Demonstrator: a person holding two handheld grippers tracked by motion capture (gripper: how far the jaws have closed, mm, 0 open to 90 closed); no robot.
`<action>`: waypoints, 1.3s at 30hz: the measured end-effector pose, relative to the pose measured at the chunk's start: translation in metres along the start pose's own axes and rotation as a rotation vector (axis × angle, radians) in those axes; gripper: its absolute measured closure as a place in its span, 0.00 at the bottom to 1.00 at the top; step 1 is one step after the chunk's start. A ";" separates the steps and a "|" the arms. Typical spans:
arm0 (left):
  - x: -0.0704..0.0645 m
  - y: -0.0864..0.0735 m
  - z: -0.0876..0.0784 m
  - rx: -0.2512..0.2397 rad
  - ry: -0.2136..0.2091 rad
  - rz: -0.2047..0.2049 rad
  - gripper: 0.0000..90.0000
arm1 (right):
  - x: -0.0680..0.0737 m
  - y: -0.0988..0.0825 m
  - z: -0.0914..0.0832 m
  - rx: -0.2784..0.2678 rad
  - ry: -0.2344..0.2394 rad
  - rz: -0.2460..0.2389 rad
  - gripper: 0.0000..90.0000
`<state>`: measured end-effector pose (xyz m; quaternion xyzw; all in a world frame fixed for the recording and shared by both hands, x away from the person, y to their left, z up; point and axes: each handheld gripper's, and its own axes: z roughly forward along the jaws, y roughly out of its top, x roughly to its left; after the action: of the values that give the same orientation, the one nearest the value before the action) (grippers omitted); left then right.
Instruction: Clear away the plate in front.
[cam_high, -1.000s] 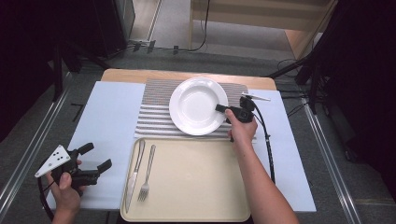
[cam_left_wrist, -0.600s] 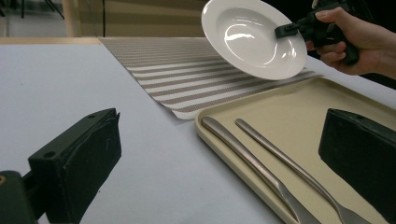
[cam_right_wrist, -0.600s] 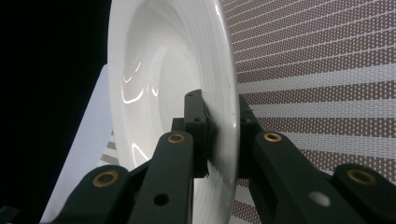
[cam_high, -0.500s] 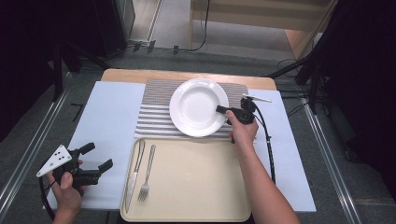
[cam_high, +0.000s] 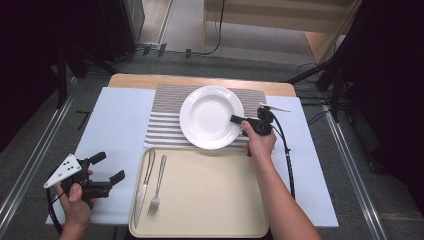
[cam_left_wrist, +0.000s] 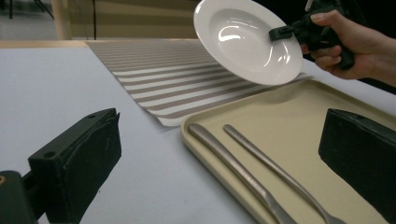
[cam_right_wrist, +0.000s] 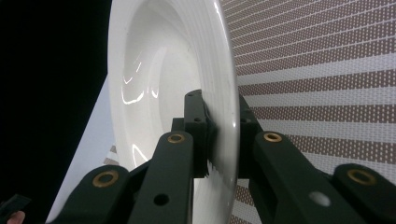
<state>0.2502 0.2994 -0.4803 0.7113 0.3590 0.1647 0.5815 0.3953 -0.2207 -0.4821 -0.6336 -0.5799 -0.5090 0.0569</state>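
A white deep plate (cam_high: 210, 117) hangs tilted over the striped placemat (cam_high: 162, 122), raised off it in the left gripper view (cam_left_wrist: 243, 39). My right gripper (cam_high: 235, 120) is shut on the plate's right rim. In the right gripper view, its pads (cam_right_wrist: 198, 121) pinch the rim (cam_right_wrist: 229, 93) from both sides. My left gripper (cam_high: 111, 166) rests open at the front left over the pale blue table cover, nothing between its jaws. A knife (cam_high: 145, 187) and a fork (cam_high: 157, 187) lie side by side at the left of the beige tray (cam_high: 215, 200).
The tray (cam_left_wrist: 289, 116) sits at the table's near edge, just in front of the placemat (cam_left_wrist: 173, 79). The right gripper's cable (cam_high: 287, 165) trails along the tray's right side. A metal rail (cam_high: 30, 160) runs down the left of the table.
The left gripper has edged slightly to the right. The right gripper and the plate have held still.
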 end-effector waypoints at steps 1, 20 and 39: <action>-0.001 0.001 0.002 -0.001 -0.003 0.002 0.00 | 0.000 -0.001 -0.001 -0.001 0.001 0.010 0.89; -0.026 0.029 0.066 0.025 -0.109 -0.035 0.00 | -0.002 -0.007 -0.023 -0.019 0.052 0.014 0.89; -0.033 0.054 0.133 0.126 -0.151 -0.161 0.06 | 0.004 -0.020 -0.031 -0.011 0.104 -0.003 0.89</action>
<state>0.3316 0.1779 -0.4590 0.7256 0.3798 0.0405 0.5725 0.3602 -0.2321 -0.4746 -0.6056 -0.5744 -0.5445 0.0827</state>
